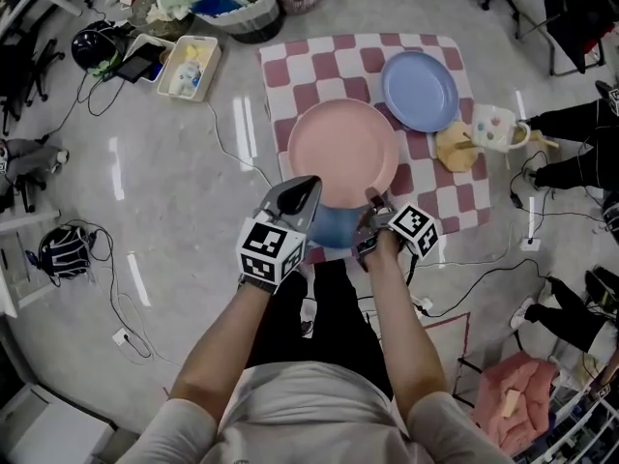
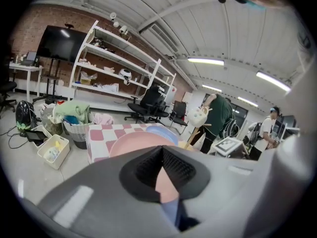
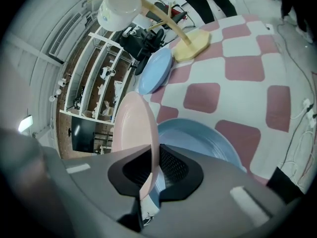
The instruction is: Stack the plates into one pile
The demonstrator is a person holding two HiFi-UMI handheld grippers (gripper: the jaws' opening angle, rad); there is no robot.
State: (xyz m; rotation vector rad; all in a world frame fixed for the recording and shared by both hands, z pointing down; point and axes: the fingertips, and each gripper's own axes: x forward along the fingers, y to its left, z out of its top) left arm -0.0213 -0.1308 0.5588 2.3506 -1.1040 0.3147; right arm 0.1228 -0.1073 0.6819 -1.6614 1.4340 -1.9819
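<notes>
A pink plate is lifted and tilted over the red-and-white checkered cloth. My right gripper is shut on its near rim; in the right gripper view the pink plate runs edge-on between the pads of the right gripper. A blue plate lies on the cloth just under it and shows again as the blue plate. My left gripper sits at the pink plate's near-left rim with its jaws closed at the tips, gripping nothing; the left gripper looks over the pink plate. A second blue plate lies at the cloth's far right.
A wooden mug stand with a spotted mug stands at the cloth's right edge. A laundry basket and a white bin sit on the floor at far left. Cables trail around the cloth. People stand beyond, in the left gripper view.
</notes>
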